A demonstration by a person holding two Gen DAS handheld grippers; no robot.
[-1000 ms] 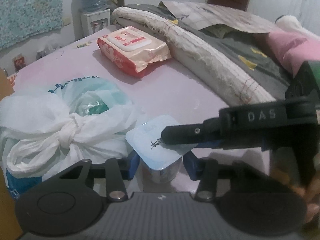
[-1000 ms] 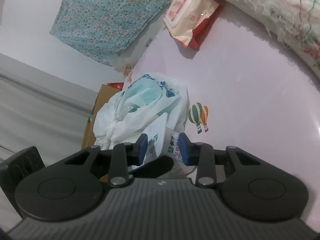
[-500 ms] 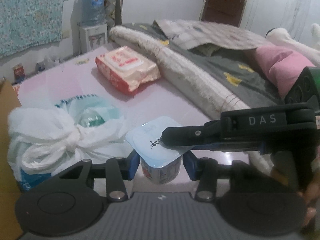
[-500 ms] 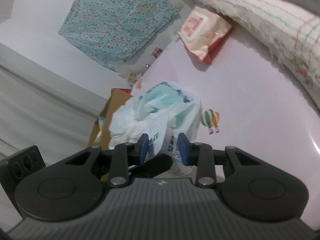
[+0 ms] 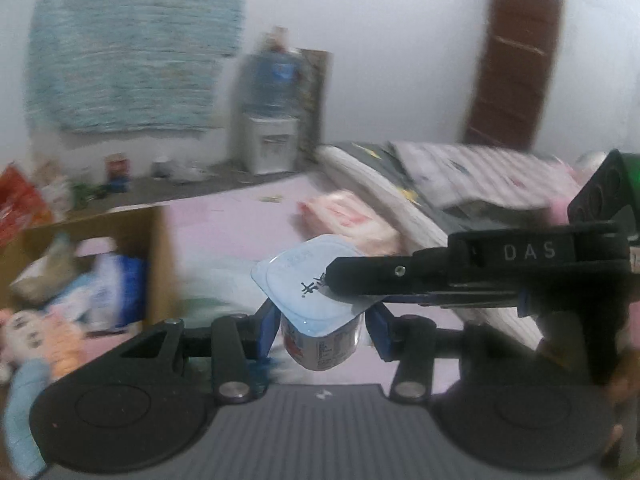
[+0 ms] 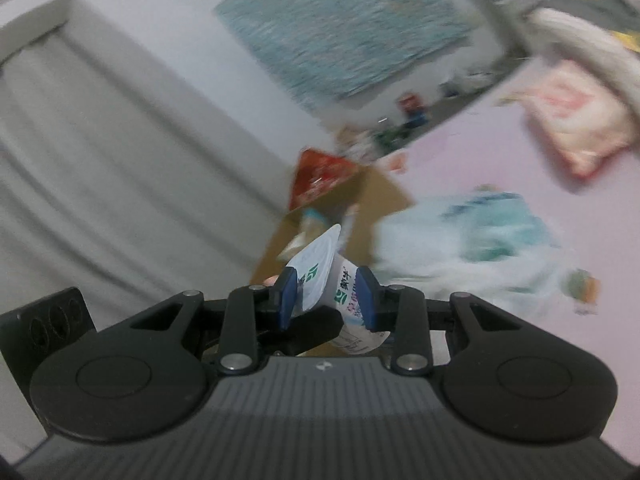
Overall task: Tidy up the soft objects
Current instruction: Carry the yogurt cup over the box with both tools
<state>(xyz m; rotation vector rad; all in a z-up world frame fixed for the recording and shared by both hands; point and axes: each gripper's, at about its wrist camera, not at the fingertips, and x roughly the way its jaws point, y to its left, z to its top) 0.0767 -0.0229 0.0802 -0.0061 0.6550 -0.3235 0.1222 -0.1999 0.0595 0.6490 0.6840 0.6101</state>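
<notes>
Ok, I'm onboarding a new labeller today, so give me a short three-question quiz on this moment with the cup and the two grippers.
1. True or false: the yogurt cup stands on the pink bedsheet.
2. Which gripper clamps the cup's body? A: left gripper. B: right gripper.
3. Fill in: the right gripper pinches the cup's foil ____.

Key
1. False. It is held up off the sheet between the blue pads.
2. A. In the left wrist view its pads press both sides of the cup.
3. Lid. The right gripper's finger lies across it; in the right wrist view the lid edge sits between its pads.
</notes>
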